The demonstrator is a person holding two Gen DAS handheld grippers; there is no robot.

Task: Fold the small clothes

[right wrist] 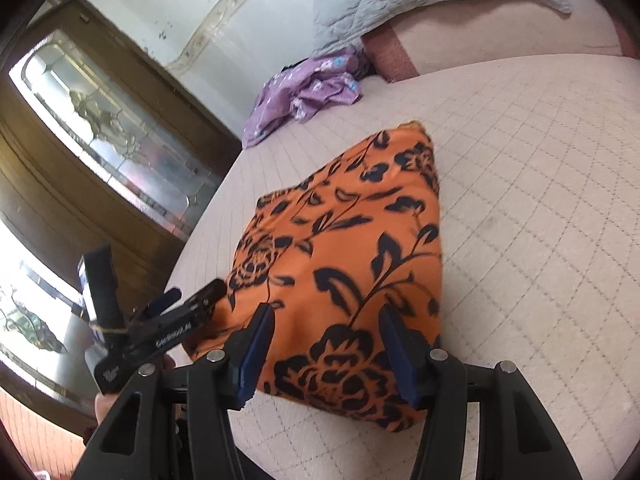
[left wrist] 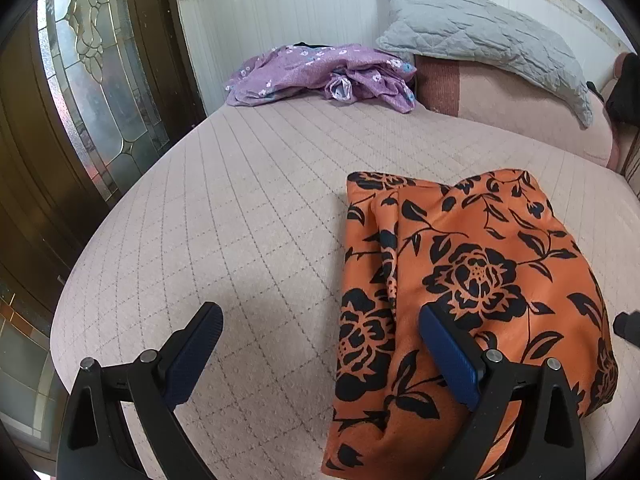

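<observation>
An orange garment with a black flower print (left wrist: pixel 460 280) lies folded into a rough rectangle on the quilted beige bed (left wrist: pixel 240 208). My left gripper (left wrist: pixel 320 316) is open and empty above the garment's left edge, with its right finger over the cloth. In the right wrist view the same garment (right wrist: pixel 352 256) lies in front of my right gripper (right wrist: pixel 326 316), which is open and empty just above the garment's near edge. The left gripper (right wrist: pixel 196 300) shows there at the garment's left side.
A crumpled purple flowered garment (left wrist: pixel 320 74) lies at the far end of the bed. A grey pillow (left wrist: pixel 492 40) rests on a pink bolster (left wrist: pixel 520 108) by the wall. A wooden door with patterned glass (left wrist: pixel 92 64) stands to the left of the bed.
</observation>
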